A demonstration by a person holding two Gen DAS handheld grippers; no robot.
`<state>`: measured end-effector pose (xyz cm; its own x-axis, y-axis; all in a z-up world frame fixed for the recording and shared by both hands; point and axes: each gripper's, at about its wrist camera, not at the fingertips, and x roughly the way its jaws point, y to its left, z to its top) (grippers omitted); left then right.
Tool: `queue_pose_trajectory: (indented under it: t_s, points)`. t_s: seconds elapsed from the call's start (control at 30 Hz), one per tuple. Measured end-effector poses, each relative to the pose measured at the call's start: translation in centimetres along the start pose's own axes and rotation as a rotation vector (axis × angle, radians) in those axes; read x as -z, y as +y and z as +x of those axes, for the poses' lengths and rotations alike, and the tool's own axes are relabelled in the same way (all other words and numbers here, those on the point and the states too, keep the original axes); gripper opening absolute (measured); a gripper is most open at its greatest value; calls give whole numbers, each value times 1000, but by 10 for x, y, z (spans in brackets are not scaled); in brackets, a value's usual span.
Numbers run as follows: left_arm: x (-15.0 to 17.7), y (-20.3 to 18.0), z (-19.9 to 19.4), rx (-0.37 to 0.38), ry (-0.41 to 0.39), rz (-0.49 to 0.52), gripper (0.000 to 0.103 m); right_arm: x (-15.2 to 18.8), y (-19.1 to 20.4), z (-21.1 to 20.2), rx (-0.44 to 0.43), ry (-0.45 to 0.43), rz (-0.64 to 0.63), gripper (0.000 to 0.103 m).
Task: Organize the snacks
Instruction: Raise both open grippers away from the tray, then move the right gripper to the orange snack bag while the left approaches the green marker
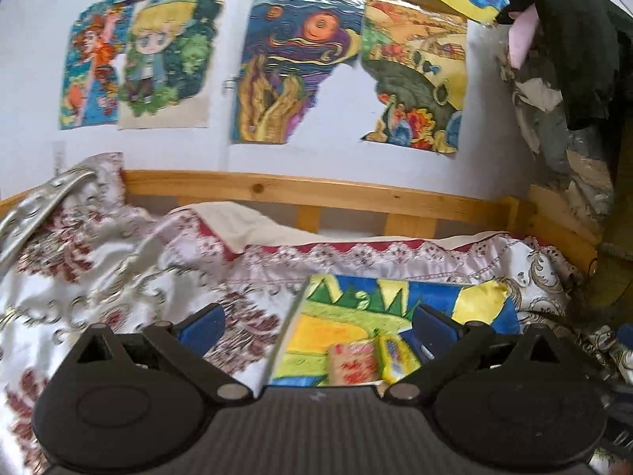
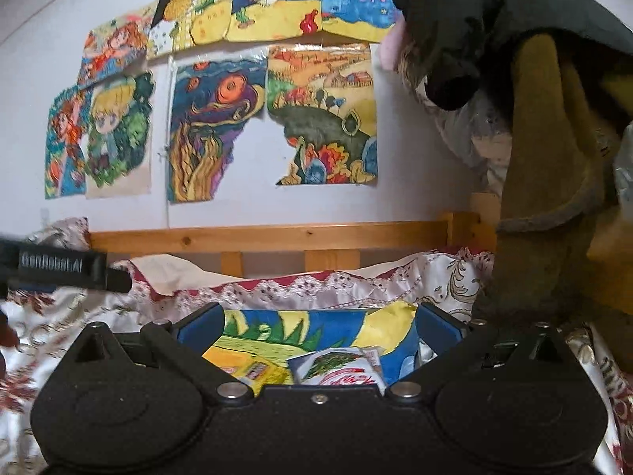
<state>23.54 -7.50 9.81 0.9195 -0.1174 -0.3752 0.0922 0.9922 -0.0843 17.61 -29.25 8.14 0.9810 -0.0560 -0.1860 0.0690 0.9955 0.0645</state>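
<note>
A colourful painted sheet (image 1: 356, 316) lies on the bed, and the snacks lie on it. In the left wrist view a pink-red snack packet (image 1: 352, 366) and a yellow snack packet (image 1: 395, 352) lie side by side near my left gripper (image 1: 316, 322), which is open and empty above them. In the right wrist view the sheet (image 2: 316, 328) holds a yellow packet (image 2: 257, 372) and a white packet with green and red print (image 2: 340, 368). My right gripper (image 2: 318, 322) is open and empty over them. The left gripper's body (image 2: 59, 269) shows at the left edge.
A floral satin bedspread (image 1: 118, 277) covers the bed. A wooden bed rail (image 1: 316, 194) runs along the wall, which carries children's drawings (image 1: 285, 67). Hanging dark clothes (image 2: 534, 99) crowd the right side.
</note>
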Motion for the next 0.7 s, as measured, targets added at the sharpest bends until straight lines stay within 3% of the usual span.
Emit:
queue_pose_trajectory:
  t_s: [0.3, 0.7]
  points:
    - [38, 28, -43, -15, 47, -43, 102, 1, 22, -49, -26, 14, -21, 102]
    - [82, 45, -80, -35, 84, -62, 102, 27, 33, -87, -51, 108, -11, 102]
